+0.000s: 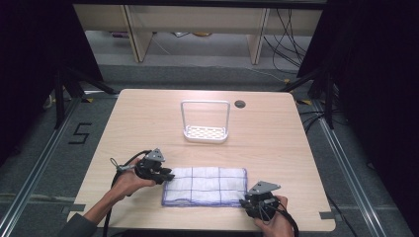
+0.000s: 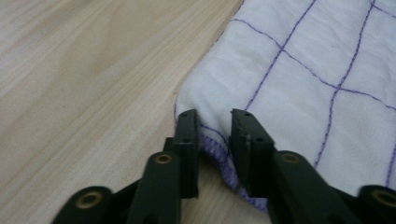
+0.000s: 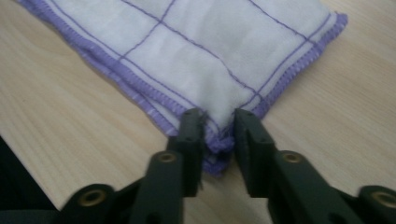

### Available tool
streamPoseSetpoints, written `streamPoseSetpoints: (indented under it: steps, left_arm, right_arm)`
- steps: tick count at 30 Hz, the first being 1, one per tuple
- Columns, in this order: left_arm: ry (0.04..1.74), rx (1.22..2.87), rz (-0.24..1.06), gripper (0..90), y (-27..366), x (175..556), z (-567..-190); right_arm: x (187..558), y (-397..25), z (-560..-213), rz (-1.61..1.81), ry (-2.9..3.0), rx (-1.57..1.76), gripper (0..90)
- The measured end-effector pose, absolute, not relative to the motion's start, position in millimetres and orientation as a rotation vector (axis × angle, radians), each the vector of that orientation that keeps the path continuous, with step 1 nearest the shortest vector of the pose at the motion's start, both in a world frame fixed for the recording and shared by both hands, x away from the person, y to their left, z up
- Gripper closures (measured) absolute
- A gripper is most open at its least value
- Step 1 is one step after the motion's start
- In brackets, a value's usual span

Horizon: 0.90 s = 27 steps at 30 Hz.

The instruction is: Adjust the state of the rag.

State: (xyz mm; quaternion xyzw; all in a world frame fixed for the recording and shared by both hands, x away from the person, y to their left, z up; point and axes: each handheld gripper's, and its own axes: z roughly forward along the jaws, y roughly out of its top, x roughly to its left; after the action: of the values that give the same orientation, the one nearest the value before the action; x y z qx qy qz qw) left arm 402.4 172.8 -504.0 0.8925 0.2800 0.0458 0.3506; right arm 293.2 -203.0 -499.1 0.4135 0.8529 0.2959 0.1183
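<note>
A folded white cloth (image 1: 205, 185) with a purple stitched grid and hem lies flat on the wooden table (image 1: 276, 143), near its front edge. My left gripper (image 1: 169, 177) is at the cloth's far left corner. In the left gripper view the cloth (image 2: 303, 60) has its hem between the narrow jaws of the left gripper (image 2: 215, 116). My right gripper (image 1: 245, 201) is at the near right corner. In the right gripper view that corner of the cloth (image 3: 187, 42) is bunched between the jaws of the right gripper (image 3: 219, 116).
A white wire rack (image 1: 205, 132) with a tall handle stands at mid-table, beyond the cloth. A round cable hole (image 1: 240, 103) sits near the far edge. Both hands rest at the front edge, one on each side of the cloth.
</note>
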Motion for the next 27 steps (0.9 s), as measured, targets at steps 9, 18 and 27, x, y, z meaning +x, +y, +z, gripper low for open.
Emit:
streamPoseSetpoints:
  steps: [9, 18, 27]
  left_arm:
    - [0.753, 2.244, 0.063, 82.2, 179.6, 367.9, -503.0]
    - [0.773, 2.143, -0.034, 80.5, 174.9, 308.7, -507.6]
    - [0.715, 2.138, -0.055, 78.4, 153.5, 277.9, -508.4]
  right_arm:
    - [306.5, -206.4, -496.5, 0.832, 2.541, 1.109, 85.6]
    - [371.4, -199.3, -490.9, 0.815, 2.554, 1.022, 85.7]
    - [420.5, -167.1, -481.3, 0.796, 2.567, 0.926, 85.8]
